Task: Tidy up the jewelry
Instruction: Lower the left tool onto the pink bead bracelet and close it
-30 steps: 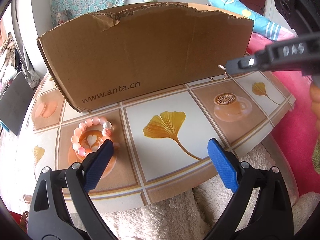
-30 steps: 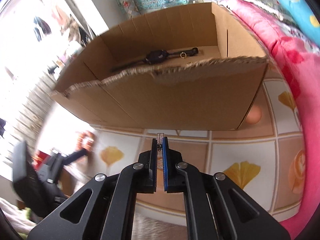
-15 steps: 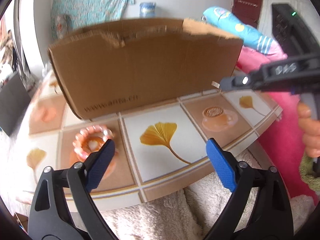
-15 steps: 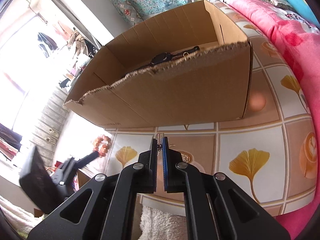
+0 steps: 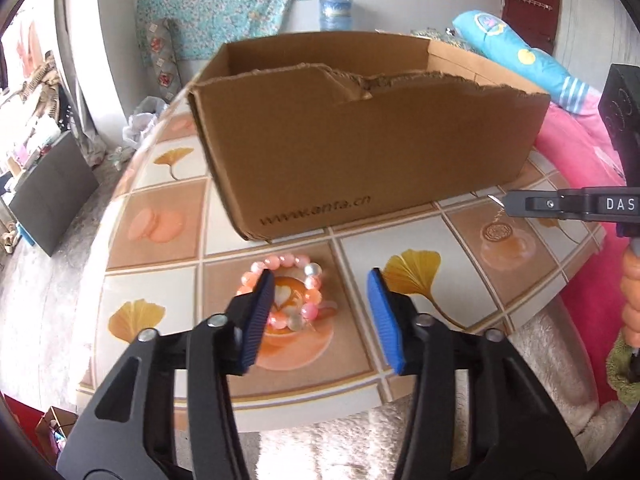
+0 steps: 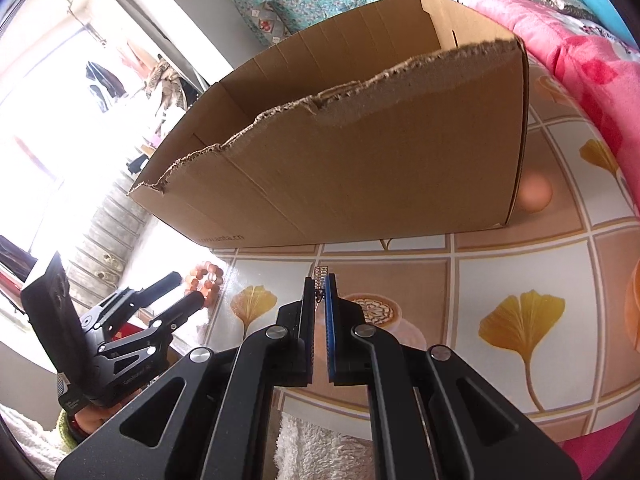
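The left claw is hanging spread wide just above the near edge of the counter, its blue pads framing a pink bead bracelet that is lying flat on a coffee-cup print in the cloth; the left pad is overlapping the ring of beads in this view, though whether it is touching them cannot be told; nothing is being gripped on this side. The right claw is pressed nearly together and pinching a small glittering strip of jewelry, which is sticking up past the pads; it is hovering over the counter a little short of the cardboard box, below the torn top edge of its near wall. The box is standing open further back on the counter, its floor hidden from both cameras, so what is already lying inside cannot be judged. By the look of it the job is somewhere in the middle: one piece is being carried and is not yet over the box, and the bracelet is waiting on the counter, not yet picked up; both are left to be dropped in.
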Action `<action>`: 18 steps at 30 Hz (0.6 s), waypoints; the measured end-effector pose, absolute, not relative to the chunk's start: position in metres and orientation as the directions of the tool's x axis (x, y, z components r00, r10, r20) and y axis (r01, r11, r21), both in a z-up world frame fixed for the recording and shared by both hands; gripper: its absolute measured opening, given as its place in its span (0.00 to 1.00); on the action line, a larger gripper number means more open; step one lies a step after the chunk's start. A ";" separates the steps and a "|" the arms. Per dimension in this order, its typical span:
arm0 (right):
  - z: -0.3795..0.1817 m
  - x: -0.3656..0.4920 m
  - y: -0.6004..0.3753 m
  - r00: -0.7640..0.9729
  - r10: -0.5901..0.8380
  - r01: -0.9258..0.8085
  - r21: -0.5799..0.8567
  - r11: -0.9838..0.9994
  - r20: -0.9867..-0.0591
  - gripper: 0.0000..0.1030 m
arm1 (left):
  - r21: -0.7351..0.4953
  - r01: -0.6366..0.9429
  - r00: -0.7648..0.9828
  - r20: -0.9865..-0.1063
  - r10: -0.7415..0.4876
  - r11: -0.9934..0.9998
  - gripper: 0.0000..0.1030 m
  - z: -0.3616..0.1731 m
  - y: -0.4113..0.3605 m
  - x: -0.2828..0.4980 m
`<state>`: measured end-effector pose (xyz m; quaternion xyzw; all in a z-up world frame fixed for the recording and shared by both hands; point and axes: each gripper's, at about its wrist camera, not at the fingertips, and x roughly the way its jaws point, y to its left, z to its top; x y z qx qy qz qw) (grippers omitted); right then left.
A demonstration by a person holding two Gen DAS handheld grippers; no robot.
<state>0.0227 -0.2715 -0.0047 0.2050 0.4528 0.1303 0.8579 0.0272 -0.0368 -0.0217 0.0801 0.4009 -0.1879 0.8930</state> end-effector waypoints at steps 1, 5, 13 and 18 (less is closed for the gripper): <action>-0.005 0.024 -0.272 0.560 0.413 -0.037 0.476 0.879 -0.718 0.05 | -0.014 0.411 0.600 -0.749 -0.282 0.912 0.39 -0.022 -0.038 0.027; -0.006 0.025 -0.276 0.572 0.430 -0.036 0.502 0.864 -0.698 0.05 | -0.037 0.417 0.562 -0.775 -0.289 0.908 0.32 -0.027 -0.042 0.032; -0.013 0.024 -0.274 0.578 0.456 -0.042 0.534 0.845 -0.677 0.05 | 0.003 0.381 0.522 -0.826 -0.213 0.925 0.32 -0.034 -0.050 0.049; -0.017 0.024 -0.275 0.570 0.466 -0.051 0.538 0.842 -0.676 0.05 | 0.005 0.349 0.508 -0.841 -0.184 0.937 0.32 -0.031 -0.053 0.055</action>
